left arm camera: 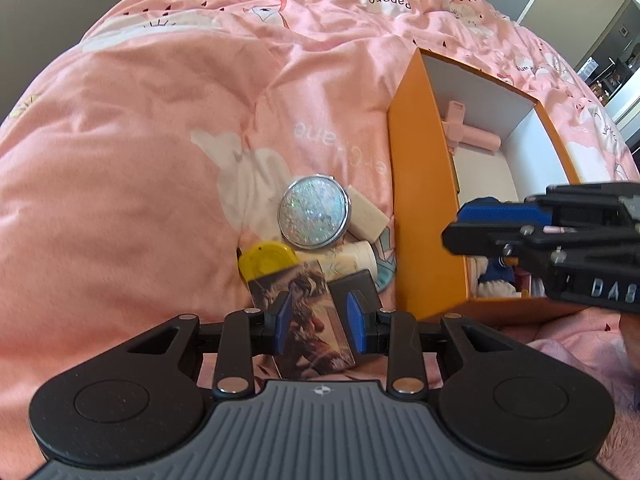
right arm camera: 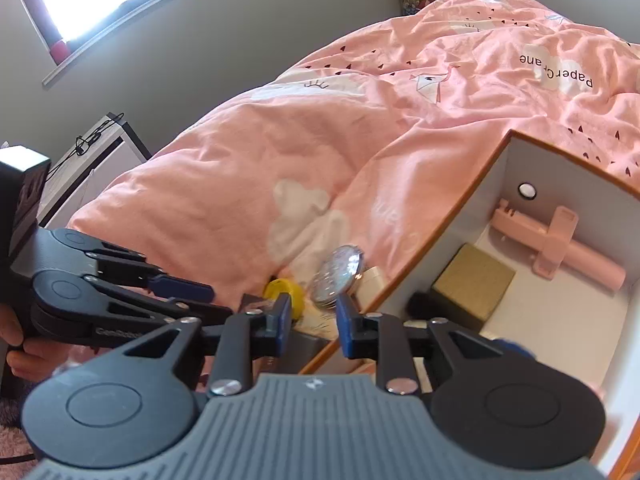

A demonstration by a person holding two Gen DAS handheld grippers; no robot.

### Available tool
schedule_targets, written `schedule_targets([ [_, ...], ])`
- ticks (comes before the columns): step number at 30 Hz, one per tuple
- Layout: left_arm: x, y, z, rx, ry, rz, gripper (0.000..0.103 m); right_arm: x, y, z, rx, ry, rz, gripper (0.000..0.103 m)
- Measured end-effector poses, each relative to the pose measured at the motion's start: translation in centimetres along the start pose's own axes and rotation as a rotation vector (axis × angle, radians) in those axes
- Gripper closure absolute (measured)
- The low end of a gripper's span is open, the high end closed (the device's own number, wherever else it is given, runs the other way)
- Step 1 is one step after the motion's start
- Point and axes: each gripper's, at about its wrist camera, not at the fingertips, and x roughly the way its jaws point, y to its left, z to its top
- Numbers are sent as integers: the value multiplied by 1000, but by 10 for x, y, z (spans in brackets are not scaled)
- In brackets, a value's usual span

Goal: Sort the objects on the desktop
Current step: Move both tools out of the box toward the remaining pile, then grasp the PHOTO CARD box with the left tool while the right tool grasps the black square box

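- A bedroom: a bed under a pink duvet [left arm camera: 168,128] serves as the work surface, with grey walls, a window and a door at the edges.
- An orange box [left arm camera: 416,200], white inside, sits open on the duvet to the right. It already holds a pink stick [right arm camera: 560,248], a tan block [right arm camera: 474,280] and something dark and fluffy beside it.
- Just left of the box wall lies the unsorted pile: a glittery round mirror [left arm camera: 314,216] on top, a cream block [left arm camera: 370,216] and a pale tube [left arm camera: 360,254] touching it, and a yellow disc [left arm camera: 266,260] nearer the camera.
- The left gripper [left arm camera: 320,316] has its jaws part open around a picture card [left arm camera: 308,320], the pads at the card's long edges; it appears held, tilted, above the pile.
- The right gripper [right arm camera: 310,324] hovers over the box's near wall, jaws narrowly apart with nothing between them.
- Judged step: carry the card to the box. Lift it clear of the wall, keep it edge-gripped and level, and release low inside on bare floor.
- In the way: the right gripper hangs over the box mouth, so it should move aside first. A thin card can twist out of the pads.
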Motion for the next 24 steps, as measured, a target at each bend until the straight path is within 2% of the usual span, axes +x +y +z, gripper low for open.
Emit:
schedule_targets([
  [2, -2, -4, -6, 27, -14, 20, 68, 0, 13, -10, -3, -15, -24, 79],
  [5, -1, -4, -10, 11, -7, 36, 68, 2, 32, -25, -11, -30, -74, 80],
  [10, 6, -4, -16, 20, 14, 57, 68, 8, 58, -45, -56, -33, -197, 80],
  [14, 10, -10, -17, 46, 31, 62, 68, 8, 58, -58, -7, -29, -224, 80],
  [22, 27, -28, -10, 82, 88, 105, 68, 24, 50, -76, 75, 70, -270, 78],
  [24, 31, -33, -9, 76, 104, 124, 61, 23, 47, -80, 93, 79, -277, 78],
])
